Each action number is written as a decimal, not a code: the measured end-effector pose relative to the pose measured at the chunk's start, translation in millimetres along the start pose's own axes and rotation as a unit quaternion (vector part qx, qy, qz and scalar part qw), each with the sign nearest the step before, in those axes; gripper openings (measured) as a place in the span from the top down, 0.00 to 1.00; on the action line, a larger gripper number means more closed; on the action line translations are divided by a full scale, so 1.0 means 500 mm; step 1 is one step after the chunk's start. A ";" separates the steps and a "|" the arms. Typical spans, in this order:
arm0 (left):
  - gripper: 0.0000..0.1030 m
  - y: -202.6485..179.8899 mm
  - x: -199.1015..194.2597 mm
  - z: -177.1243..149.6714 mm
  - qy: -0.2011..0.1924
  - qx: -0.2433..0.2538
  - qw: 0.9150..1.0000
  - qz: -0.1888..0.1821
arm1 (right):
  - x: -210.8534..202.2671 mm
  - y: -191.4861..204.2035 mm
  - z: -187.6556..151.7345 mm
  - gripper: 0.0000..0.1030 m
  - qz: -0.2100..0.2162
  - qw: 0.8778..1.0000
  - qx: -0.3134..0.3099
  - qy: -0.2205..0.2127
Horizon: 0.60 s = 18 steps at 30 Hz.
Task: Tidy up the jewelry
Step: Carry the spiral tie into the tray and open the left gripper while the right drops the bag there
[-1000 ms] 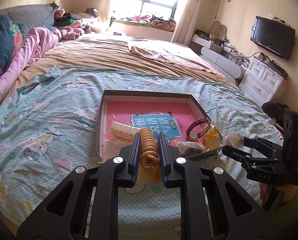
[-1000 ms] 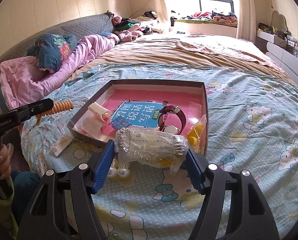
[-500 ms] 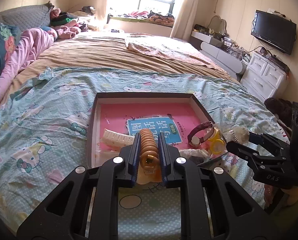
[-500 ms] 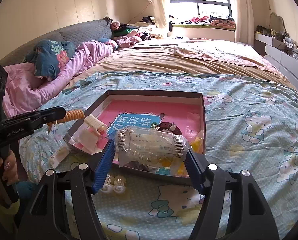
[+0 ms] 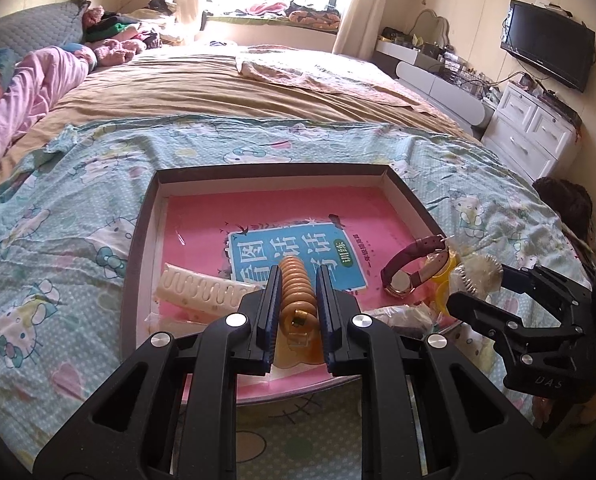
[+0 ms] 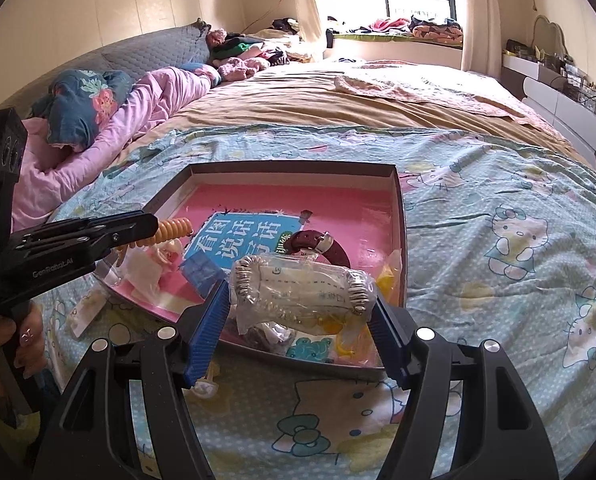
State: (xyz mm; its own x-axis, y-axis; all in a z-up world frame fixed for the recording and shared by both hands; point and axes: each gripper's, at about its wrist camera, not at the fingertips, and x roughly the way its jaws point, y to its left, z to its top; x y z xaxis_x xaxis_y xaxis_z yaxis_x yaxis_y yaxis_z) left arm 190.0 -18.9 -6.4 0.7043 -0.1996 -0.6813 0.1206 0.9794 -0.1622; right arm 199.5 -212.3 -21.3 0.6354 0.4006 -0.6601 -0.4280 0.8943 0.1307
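Tray (image 5: 146, 236) sits just ahead of both: lower each piece in before letting go. Your left hand-held gripper (image 5: 297, 296) pinches the orange spiral hair tie (image 5: 296, 288); your right hand-held gripper (image 6: 302, 300) clamps a bagged silver bracelet (image 6: 302, 288). Ahead in the tray: maroon watch (image 5: 412, 264), white comb-like clip (image 5: 202, 292), yellow pieces.

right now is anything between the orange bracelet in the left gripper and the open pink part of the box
Nothing visible blocks it. The left gripper holds the orange bracelet over the box's near edge. Bare pink floor lies ahead; the white hair clip sits to the left and the watch to the right.
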 end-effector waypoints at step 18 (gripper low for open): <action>0.65 0.014 0.032 -0.015 0.024 0.002 1.000 0.015 | 0.053 0.005 -0.011 0.25 -0.007 1.000 0.011 0.022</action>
State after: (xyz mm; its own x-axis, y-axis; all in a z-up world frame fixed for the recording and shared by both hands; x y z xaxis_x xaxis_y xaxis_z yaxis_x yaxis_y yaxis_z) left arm 197.1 -15.5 -23.9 0.6734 -0.1720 -0.7190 0.1032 0.9849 -0.1390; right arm 211.6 -200.4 -42.4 0.6121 0.3802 -0.6934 -0.4056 0.9036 0.1375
